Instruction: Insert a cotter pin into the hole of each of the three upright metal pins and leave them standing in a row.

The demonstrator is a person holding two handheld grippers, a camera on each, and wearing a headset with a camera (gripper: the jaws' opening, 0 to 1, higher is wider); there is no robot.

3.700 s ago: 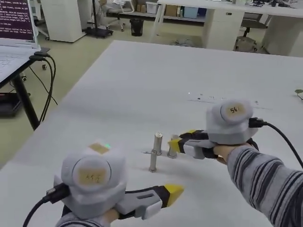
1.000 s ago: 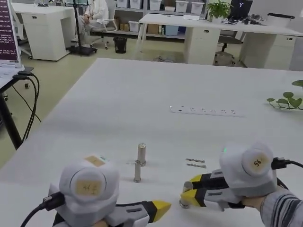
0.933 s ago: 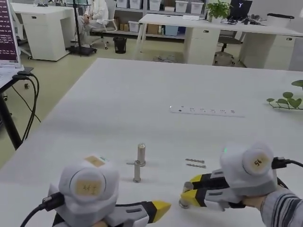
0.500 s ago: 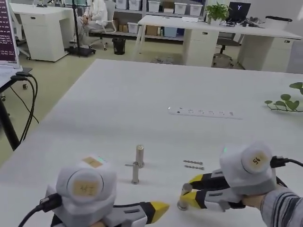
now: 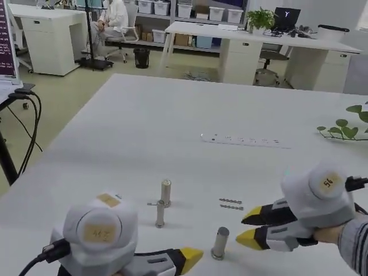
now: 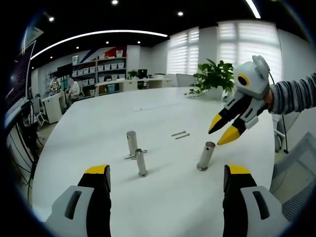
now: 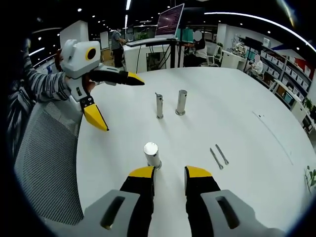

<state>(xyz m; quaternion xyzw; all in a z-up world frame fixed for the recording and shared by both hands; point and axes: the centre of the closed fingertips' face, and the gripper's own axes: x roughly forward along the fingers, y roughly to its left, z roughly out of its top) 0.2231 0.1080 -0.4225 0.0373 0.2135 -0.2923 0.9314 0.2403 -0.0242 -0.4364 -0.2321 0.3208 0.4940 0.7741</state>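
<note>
The jaws of the right gripper are standing parted and empty, where half a second ago they were clamping a pin. The gripper is now backing off to the right. The jaws of the left gripper are gaping wide with nothing between them, hanging low over the near edge of the table.

The freed pin is standing upright on its own, just beside the right gripper's tips and well apart from the other two. Those two, the back pin and the front pin, are standing close together further left. A fitted cotter seems to be poking out of the front pin near its top, though it is too small to be sure. Two loose cotters are lying side by side between that pair and the right gripper.

The release is probably freeing the right gripper to fetch a loose cotter. Two pins are apparently still waiting for theirs, and the three are not yet forming a row.
</note>
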